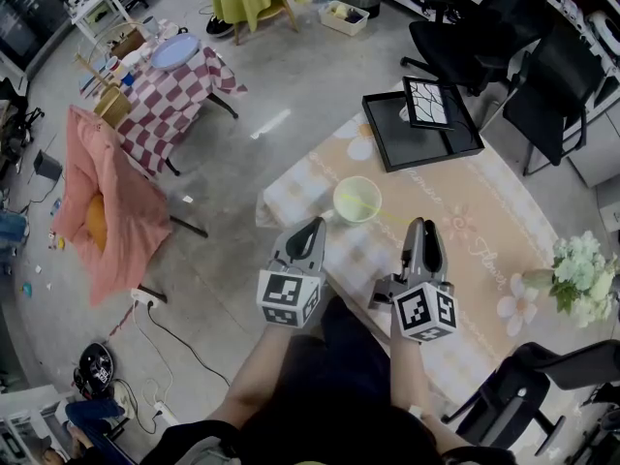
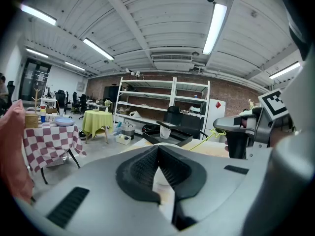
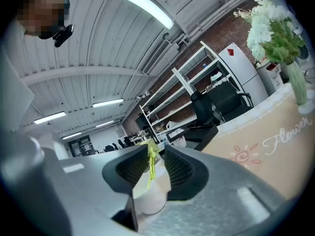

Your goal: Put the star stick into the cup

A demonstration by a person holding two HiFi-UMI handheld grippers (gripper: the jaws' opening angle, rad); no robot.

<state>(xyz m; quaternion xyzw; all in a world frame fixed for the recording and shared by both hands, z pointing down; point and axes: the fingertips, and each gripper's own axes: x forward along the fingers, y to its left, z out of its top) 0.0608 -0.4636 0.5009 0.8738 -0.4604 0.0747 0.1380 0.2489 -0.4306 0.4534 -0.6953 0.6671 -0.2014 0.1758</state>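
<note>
A pale yellow-green cup (image 1: 357, 200) stands on the beige cloth just ahead of both grippers. The thin yellow-green star stick (image 1: 395, 218) runs from inside the cup, over its rim, back to my right gripper (image 1: 423, 226). In the right gripper view the stick (image 3: 150, 162) stands in the gap between the jaws of the right gripper (image 3: 156, 154). The pads stand apart and do not press on it, and the cup (image 3: 147, 196) shows below. My left gripper (image 1: 312, 229) is shut and empty beside the cup; in its own view the left gripper (image 2: 158, 149) has its tips together.
A black tray (image 1: 387, 143) with a framed picture (image 1: 429, 102) lies at the table's far end. White flowers (image 1: 581, 267) stand at the right edge. Black chairs (image 1: 484, 37) ring the table. A checked table (image 1: 170, 100) and a pink-draped stand (image 1: 111, 206) are on the left floor.
</note>
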